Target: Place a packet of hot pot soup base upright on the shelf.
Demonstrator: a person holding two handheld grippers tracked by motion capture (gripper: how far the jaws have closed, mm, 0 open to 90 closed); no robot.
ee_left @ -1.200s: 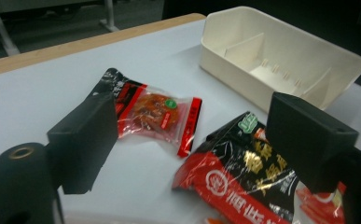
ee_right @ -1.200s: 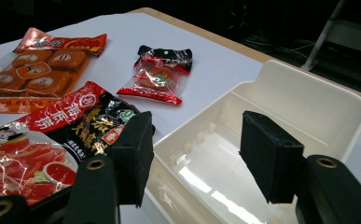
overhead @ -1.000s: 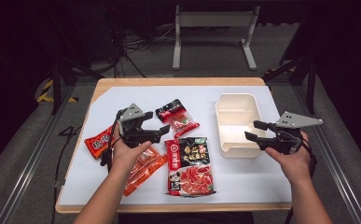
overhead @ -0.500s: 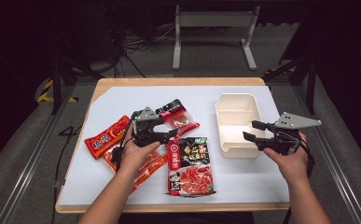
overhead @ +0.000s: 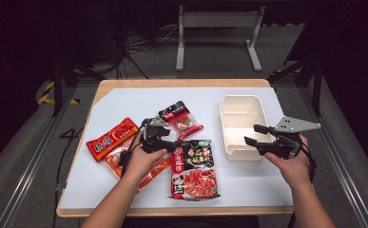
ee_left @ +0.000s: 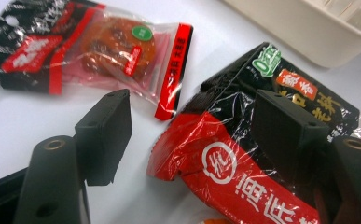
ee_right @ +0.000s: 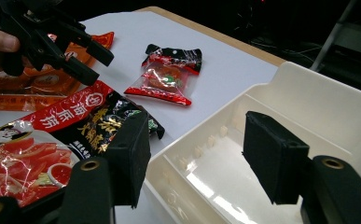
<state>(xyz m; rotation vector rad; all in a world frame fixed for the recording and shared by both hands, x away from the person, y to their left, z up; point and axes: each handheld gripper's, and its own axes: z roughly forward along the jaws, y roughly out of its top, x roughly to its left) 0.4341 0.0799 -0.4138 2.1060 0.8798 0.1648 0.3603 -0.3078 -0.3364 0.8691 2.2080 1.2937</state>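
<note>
1. High view. Landmark: the white tray on the right half of the desk. The large hot-pot packet lies flat to the left of the tray, near its front corner. The small clear packet lies farther left of the tray, toward the back. Two orange-red packets lie well apart from the tray, at far left.
2. High view, change. The left gripper has come down and toward the tray since the earlier pictures; it now sits low over the top-left corner of the large hot-pot packet. The right gripper has kept its place at the tray's front right edge.
3. Left gripper view. The jaws have just been closing from a wider gap and stand released: one jaw is over the bare desk, the other over the packet's black upper part, and the packet's corner lies between them. No pad presses on it yet.
4. Right gripper view. The jaws are released and straddle the tray's near wall, holding nothing.
5. Meaning. The large hot-pot packet is judged to be the next pick; the grasp is not yet made.
</note>
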